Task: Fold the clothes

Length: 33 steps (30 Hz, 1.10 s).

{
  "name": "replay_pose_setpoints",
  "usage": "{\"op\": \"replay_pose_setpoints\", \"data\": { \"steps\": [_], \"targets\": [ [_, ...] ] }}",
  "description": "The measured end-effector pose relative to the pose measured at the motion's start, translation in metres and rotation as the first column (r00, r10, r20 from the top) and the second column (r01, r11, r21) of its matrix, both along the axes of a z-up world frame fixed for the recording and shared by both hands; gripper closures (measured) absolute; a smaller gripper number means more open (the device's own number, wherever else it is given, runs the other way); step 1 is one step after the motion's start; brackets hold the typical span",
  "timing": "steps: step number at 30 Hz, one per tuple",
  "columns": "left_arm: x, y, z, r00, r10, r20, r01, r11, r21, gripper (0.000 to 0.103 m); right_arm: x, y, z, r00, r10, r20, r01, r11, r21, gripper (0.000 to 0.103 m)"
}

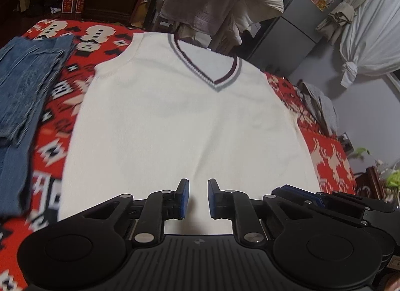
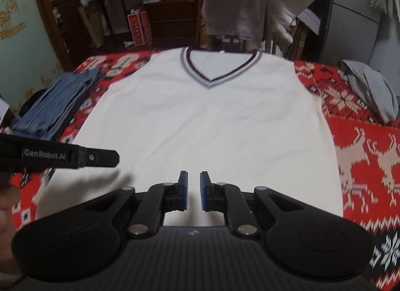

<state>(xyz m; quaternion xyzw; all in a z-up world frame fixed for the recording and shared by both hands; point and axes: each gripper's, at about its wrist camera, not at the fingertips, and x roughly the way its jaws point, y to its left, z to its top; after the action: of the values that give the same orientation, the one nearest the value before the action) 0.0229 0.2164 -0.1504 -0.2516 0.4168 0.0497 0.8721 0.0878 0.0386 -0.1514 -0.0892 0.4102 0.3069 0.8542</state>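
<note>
Both grippers, left gripper (image 1: 198, 198) and right gripper (image 2: 193, 191), hover slightly parted (holding nothing); ahead our white vest (image 1: 180, 125) lies flat, wanting an edge pinched.

Dim indoor light; soft motion blur; strong fisheye bending at edges

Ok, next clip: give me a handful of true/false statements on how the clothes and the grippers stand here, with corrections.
1. The white vest lies spread flat, V-neck away from the grippers. True.
2. The left gripper is clamped on the vest's hem. False: its jaws stand apart, with nothing between them.
3. The folded jeans lie to the vest's left. True.
4. The grey garment lies on top of the vest. False: it sits apart, at the right edge of the red blanket.
5. The right gripper holds nothing. True.
</note>
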Motion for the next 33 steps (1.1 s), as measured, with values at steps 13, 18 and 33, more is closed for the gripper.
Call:
{"op": "replay_pose_setpoints", "data": {
  "steps": [13,18,33],
  "targets": [
    [0.047,-0.014,-0.031,0.998,-0.025,-0.062,0.027,0.999,0.033,0.089,0.041,0.035,-0.048,0.997,-0.056,-0.05,0.053,0.997,-0.065,0.092],
    [0.025,-0.023,-0.029,0.996,-0.059,-0.073,0.063,0.996,0.055,0.089,0.014,0.023,-0.05,0.999,-0.027,-0.027,0.024,0.996,-0.088,0.093],
    [-0.066,-0.055,-0.028,0.978,-0.172,-0.12,0.178,0.983,0.039,0.089,-0.068,-0.039,-0.042,0.996,0.015,-0.084,-0.024,0.993,-0.112,0.092]
  ]
}}
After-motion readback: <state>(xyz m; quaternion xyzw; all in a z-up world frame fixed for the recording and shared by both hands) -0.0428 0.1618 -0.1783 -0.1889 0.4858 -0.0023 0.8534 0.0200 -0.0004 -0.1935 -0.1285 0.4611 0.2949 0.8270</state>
